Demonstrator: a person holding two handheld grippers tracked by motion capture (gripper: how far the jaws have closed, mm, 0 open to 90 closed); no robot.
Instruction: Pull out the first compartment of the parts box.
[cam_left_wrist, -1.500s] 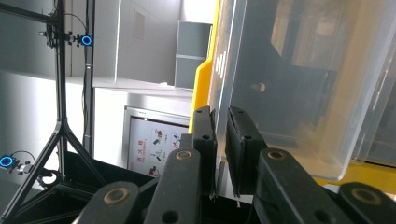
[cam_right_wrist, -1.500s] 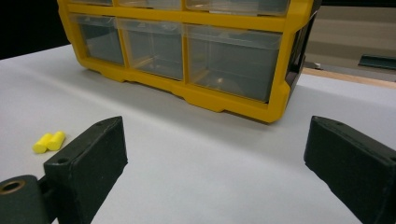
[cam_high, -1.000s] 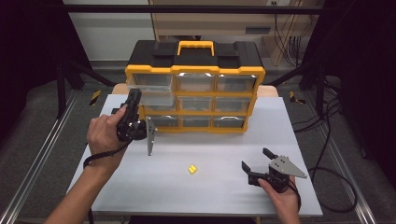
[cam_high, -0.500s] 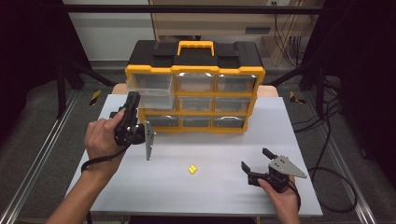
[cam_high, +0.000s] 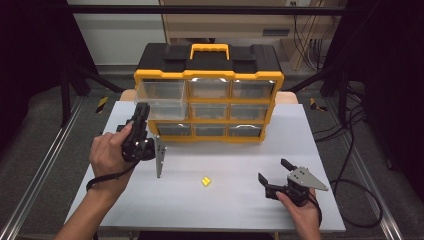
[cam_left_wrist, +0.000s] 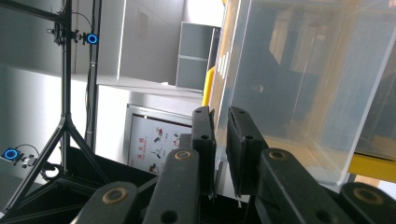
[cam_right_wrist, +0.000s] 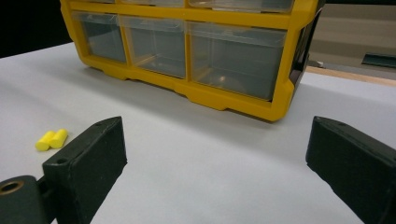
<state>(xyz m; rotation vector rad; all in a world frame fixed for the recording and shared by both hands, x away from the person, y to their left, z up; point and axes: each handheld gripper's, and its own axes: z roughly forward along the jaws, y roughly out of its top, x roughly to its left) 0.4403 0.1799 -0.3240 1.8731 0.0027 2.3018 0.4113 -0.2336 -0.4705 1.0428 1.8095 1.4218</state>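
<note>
At top-left drawer (cam_high: 161, 95): left gripper (cam_left_wrist: 220, 123) clamped on front wall; right gripper (cam_high: 276, 171) wide, empty.

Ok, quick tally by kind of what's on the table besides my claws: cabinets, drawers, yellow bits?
Drawer cabinet: 1
Clear drawers: 9, the top-left drawer pulled out
Yellow earplugs: 2, lying side by side, touching
Total: 12

Left tool (cam_left_wrist: 220, 154) clamped, right tool (cam_high: 274, 176) wide open
</note>
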